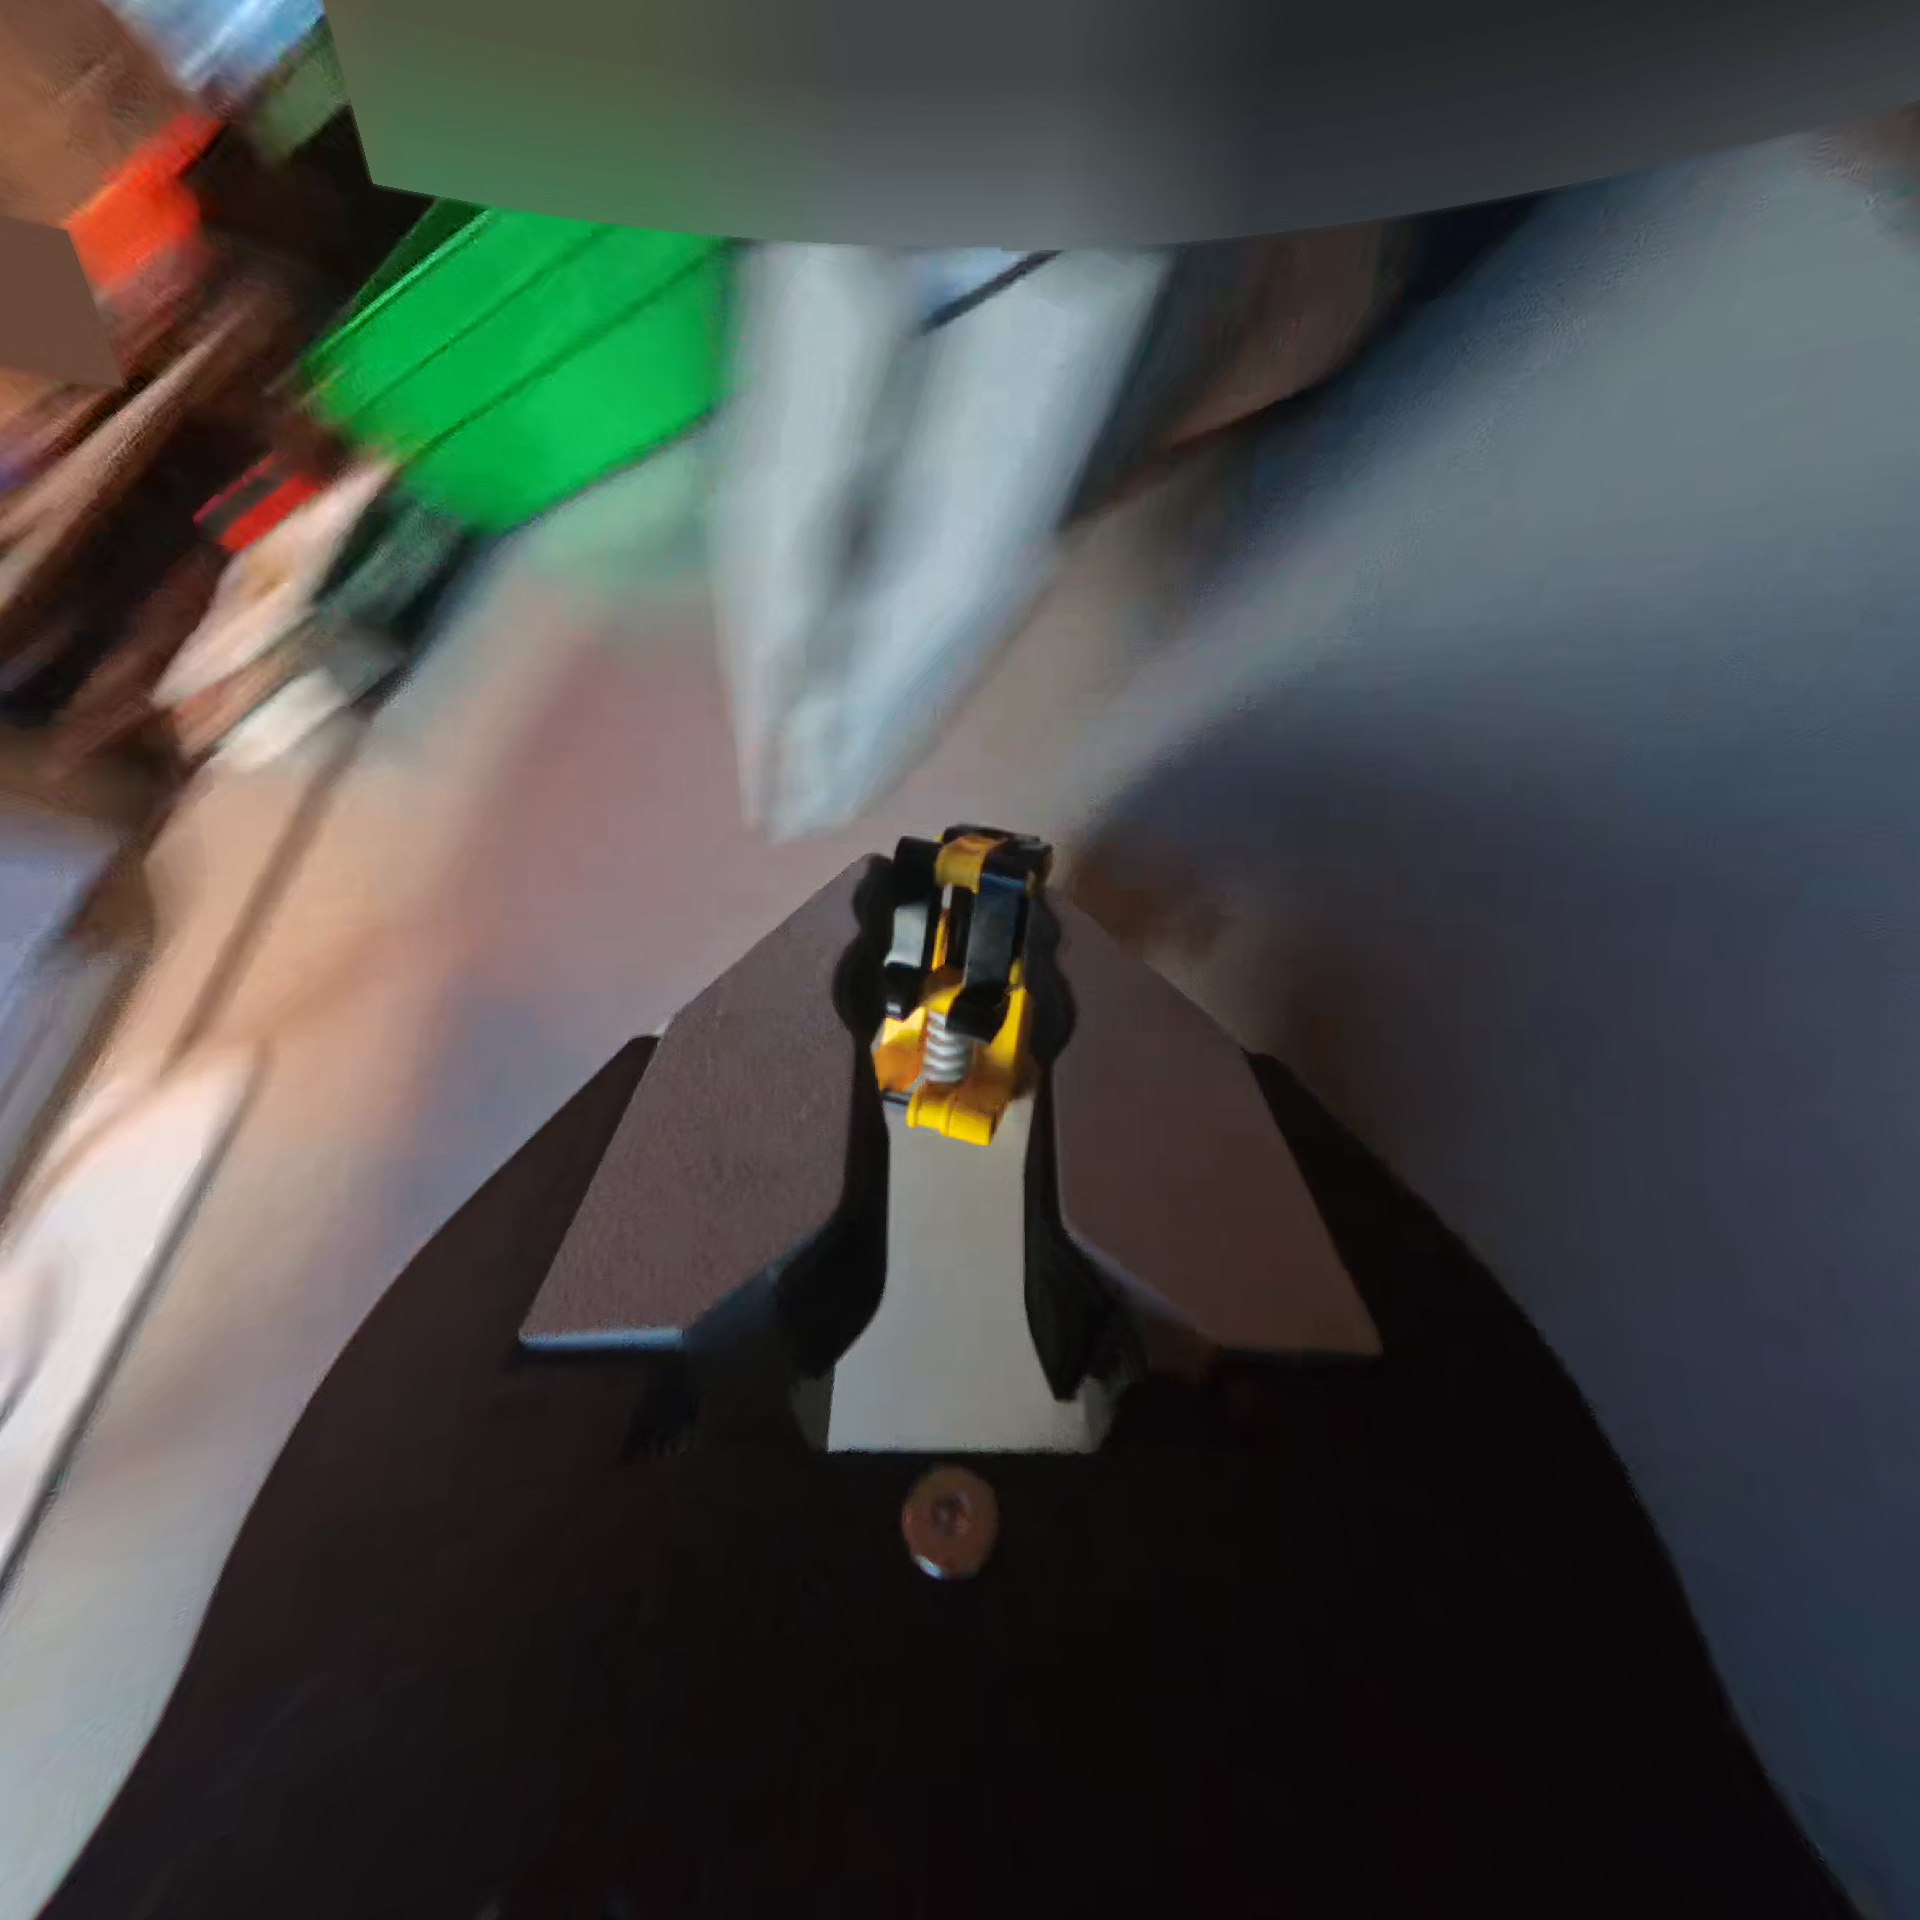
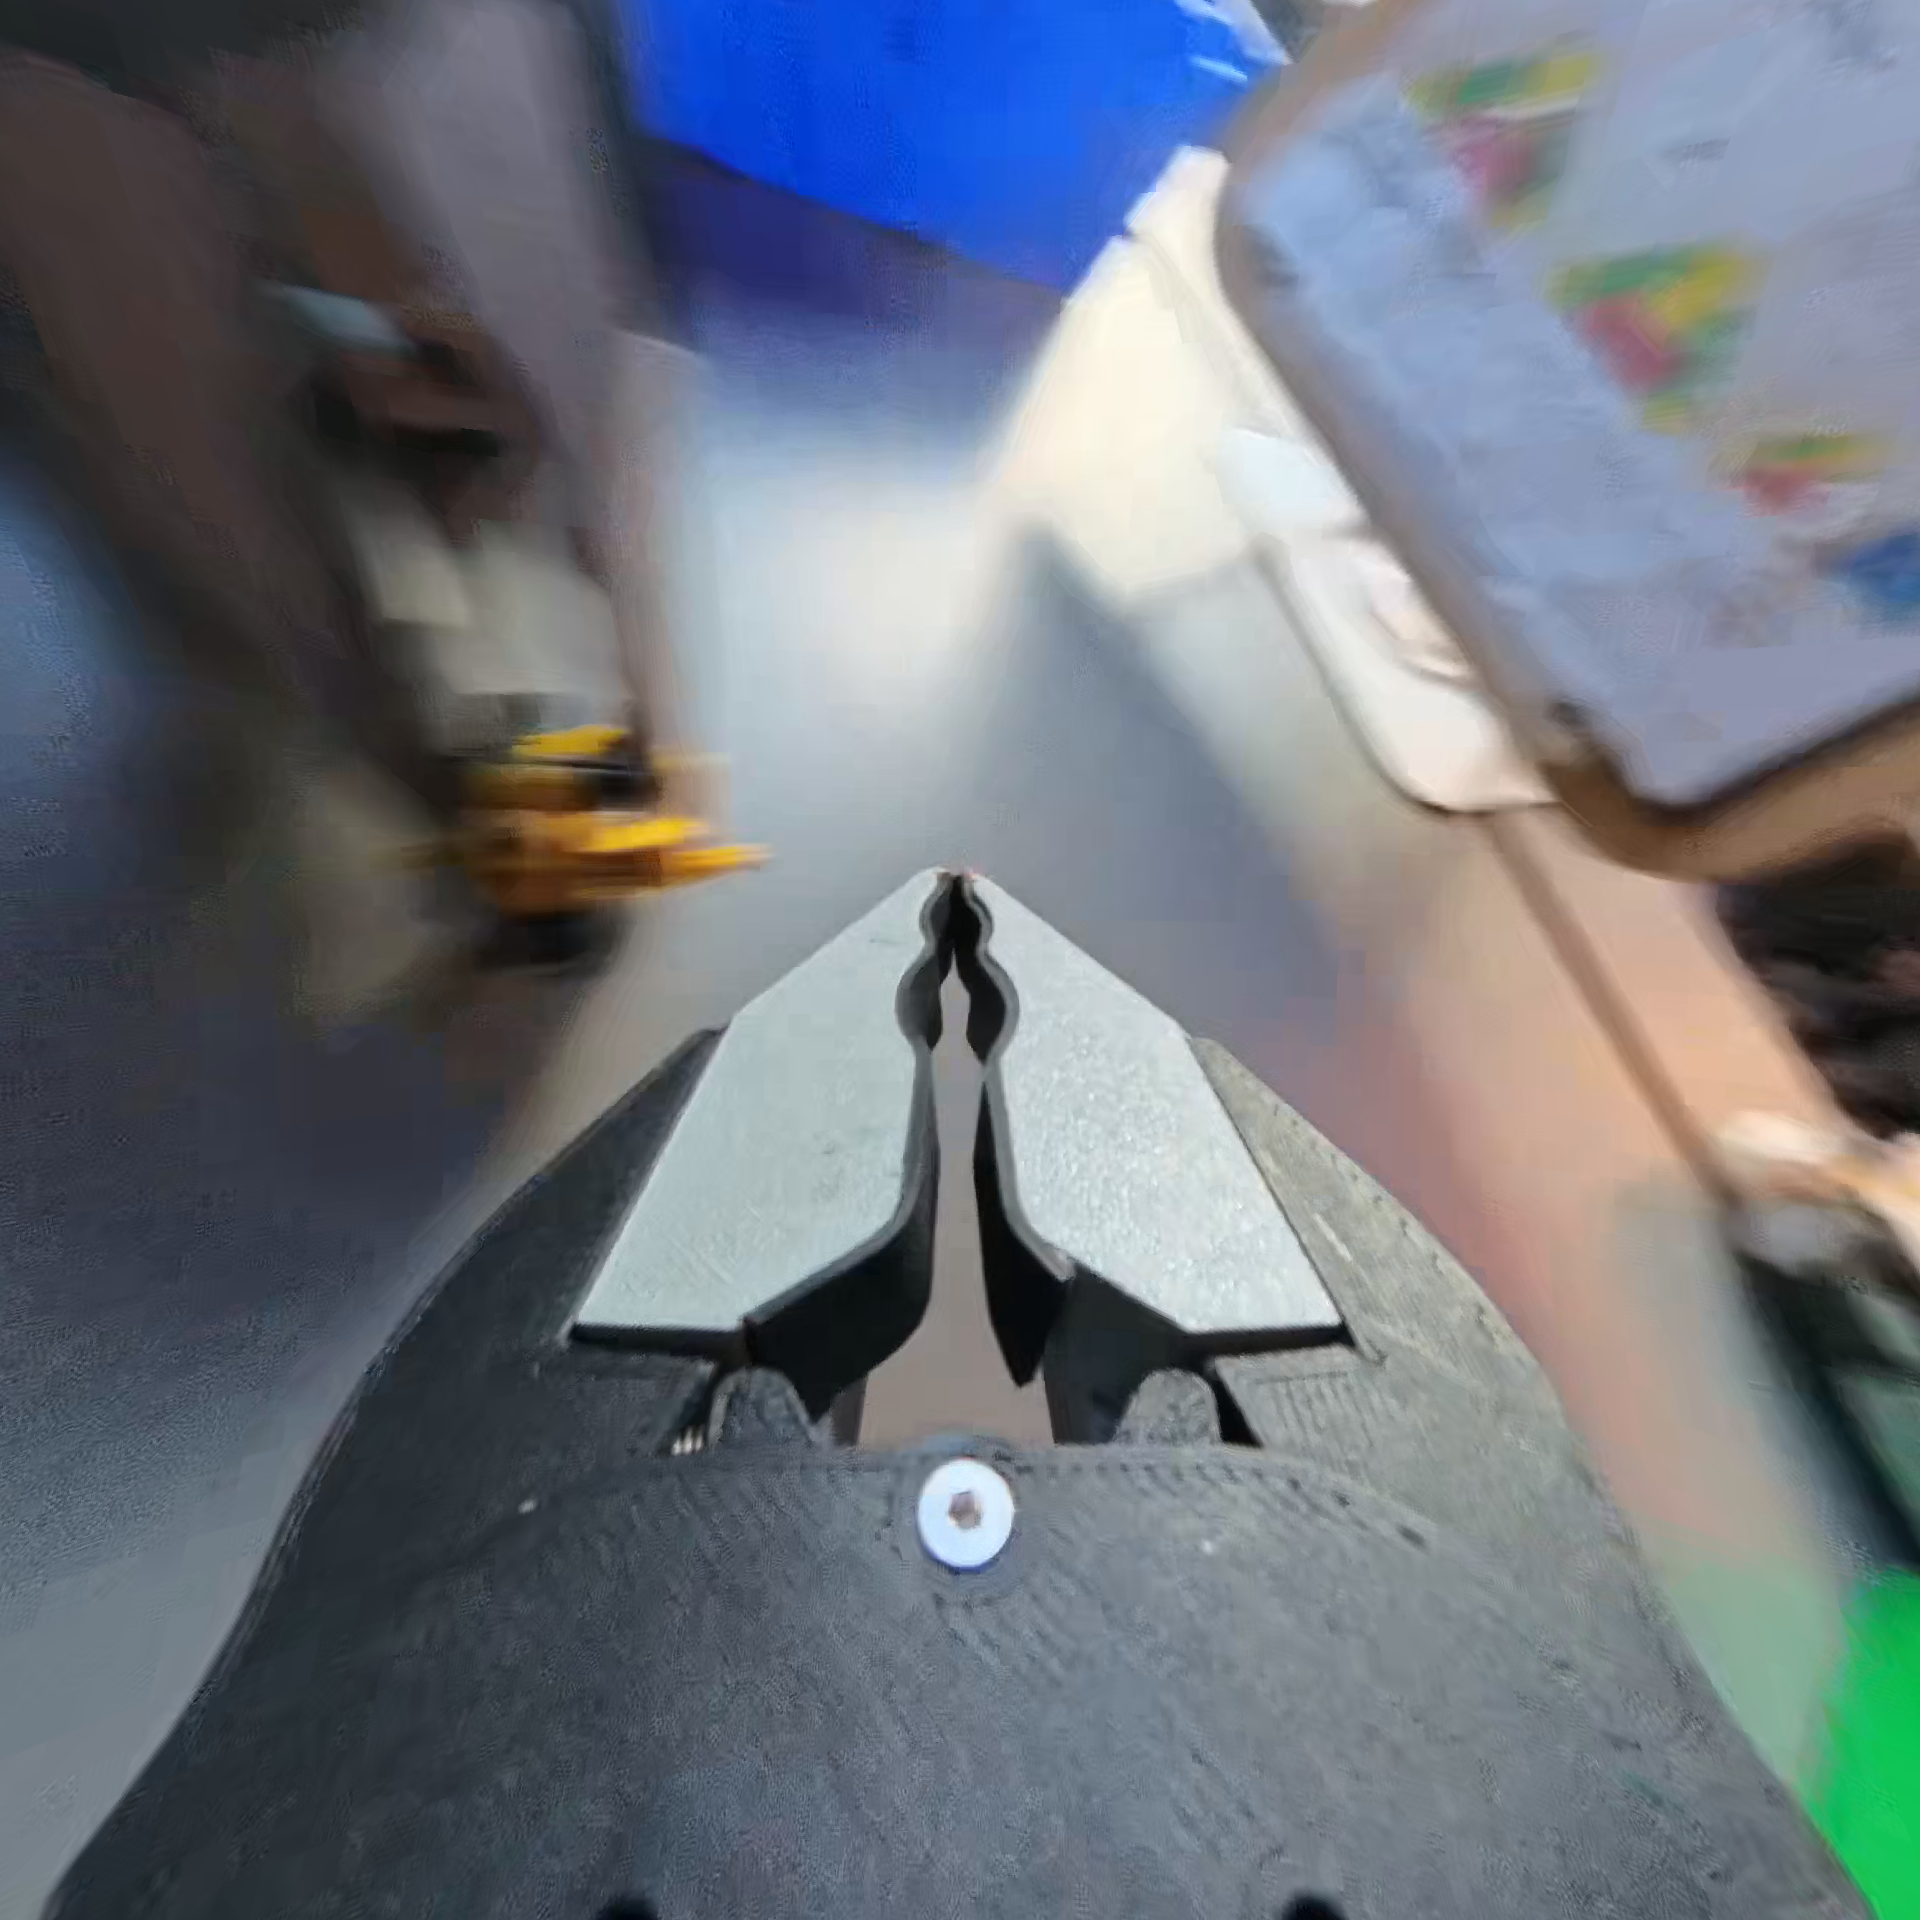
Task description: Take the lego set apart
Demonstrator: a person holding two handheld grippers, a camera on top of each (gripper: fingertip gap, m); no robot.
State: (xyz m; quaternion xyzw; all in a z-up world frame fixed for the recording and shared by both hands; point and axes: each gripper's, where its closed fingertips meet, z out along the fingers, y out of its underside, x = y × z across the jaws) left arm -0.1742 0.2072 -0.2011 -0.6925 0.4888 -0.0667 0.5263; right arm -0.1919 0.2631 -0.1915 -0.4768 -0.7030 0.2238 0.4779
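Across the upper half of both wrist views, heavy motion blur smears the surroundings into broad patches: a green block at the upper left of the left view, a blue block along the top of the right view, and a pale printed sheet with small coloured pictures filling that view's upper right corner. What lies beneath the grippers is too smeared to name. Lower centre in the left view, the left gripper is clamped on the lego set, a small yellow and black assembly with a pale ribbed spring part showing near its lower end; it sits pinched between the dark fingers close to their tips and pokes out just beyond them. The same yellow assembly shows as a streak at the middle left of the right view, well apart from the right gripper. That gripper's fingers are pressed together at the tips, with only a narrow wavy gap farther back, and nothing visible between them. As for progress, the piece in the left gripper looks like several bricks joined, so the dismantling seems unfinished; no loose bricks can be made out anywhere, though the blur could easily hide them. Judging from this, the remaining work is for the empty right gripper to come across, part its fingers, and pull a brick off the held assembly.
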